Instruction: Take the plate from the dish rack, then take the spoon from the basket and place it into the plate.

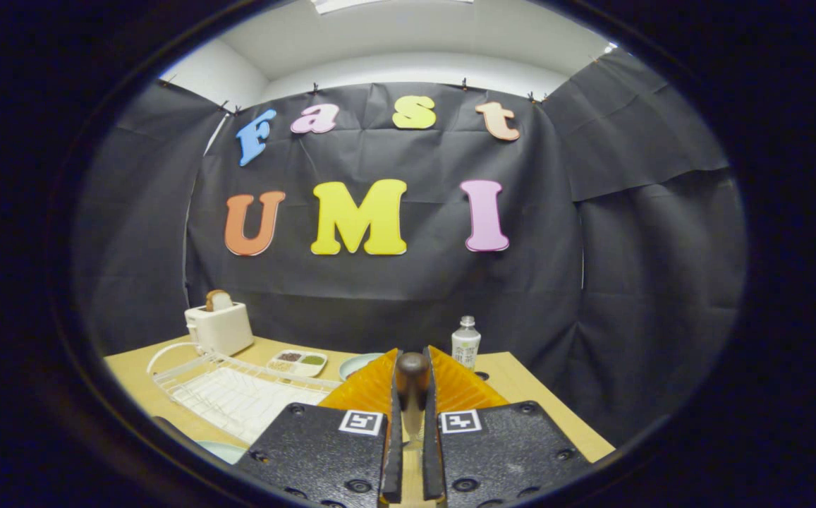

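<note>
**Spoon gripped, held above the table**

Black cloth walls close in the booth on three sides, with a white ceiling above them. Below stretches a pale wooden table [520, 384], reaching back to the cloth.

Largest thing on it is the white wire dish rack [238, 395], lying at about ten o'clock from the fingers, its slots bare as far as I can see. Behind the rack, further toward ten o'clock, stands a white toaster [218, 328] with a slice of bread [218, 300] sticking up out of it. Between the rack and the fingertips sits a small divided tray [298, 363] holding brownish and green contents, too small to tell apart. Just beside it, partly hidden behind one finger, is the rim of a pale blue-green plate [358, 365]. At one o'clock, just beyond the fingertips, a small clear bottle [465, 342] with a white cap stands upright.

Nearest of all, the gripper [412, 374] is nearly closed, both fingers pressing on a spoon [412, 384], whose dark rounded handle end pokes up between them while a paler stem runs down the narrow gap.
</note>
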`<act>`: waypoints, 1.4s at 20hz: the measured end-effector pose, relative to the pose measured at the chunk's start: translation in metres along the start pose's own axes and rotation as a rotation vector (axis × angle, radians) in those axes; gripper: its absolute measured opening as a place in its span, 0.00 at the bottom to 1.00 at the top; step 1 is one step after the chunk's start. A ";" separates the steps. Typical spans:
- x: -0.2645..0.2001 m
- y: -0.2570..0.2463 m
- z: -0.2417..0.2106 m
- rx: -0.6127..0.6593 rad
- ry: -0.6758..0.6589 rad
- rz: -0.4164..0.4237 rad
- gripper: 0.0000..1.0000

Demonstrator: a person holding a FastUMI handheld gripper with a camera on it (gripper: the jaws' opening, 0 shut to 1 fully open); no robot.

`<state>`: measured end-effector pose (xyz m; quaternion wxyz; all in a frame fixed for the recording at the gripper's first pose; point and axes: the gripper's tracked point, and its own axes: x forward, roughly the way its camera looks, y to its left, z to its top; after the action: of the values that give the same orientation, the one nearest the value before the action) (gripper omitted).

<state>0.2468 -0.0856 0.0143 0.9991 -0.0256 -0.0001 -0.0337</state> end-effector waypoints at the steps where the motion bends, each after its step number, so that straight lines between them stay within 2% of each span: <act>1: -0.006 0.012 -0.004 0.003 0.012 0.017 0.16; 6: -0.036 0.075 -0.046 0.008 0.091 0.113 0.16; 13: -0.066 0.141 -0.101 0.047 0.165 0.194 0.16; 16: -0.078 0.170 -0.115 0.049 0.200 0.263 0.16; 22: -0.069 0.187 -0.125 -0.035 0.169 0.260 0.17; 28: -0.058 0.173 -0.136 0.013 0.242 0.214 0.20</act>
<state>0.2006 0.0836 -0.1302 0.9898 -0.0148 0.1227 0.0702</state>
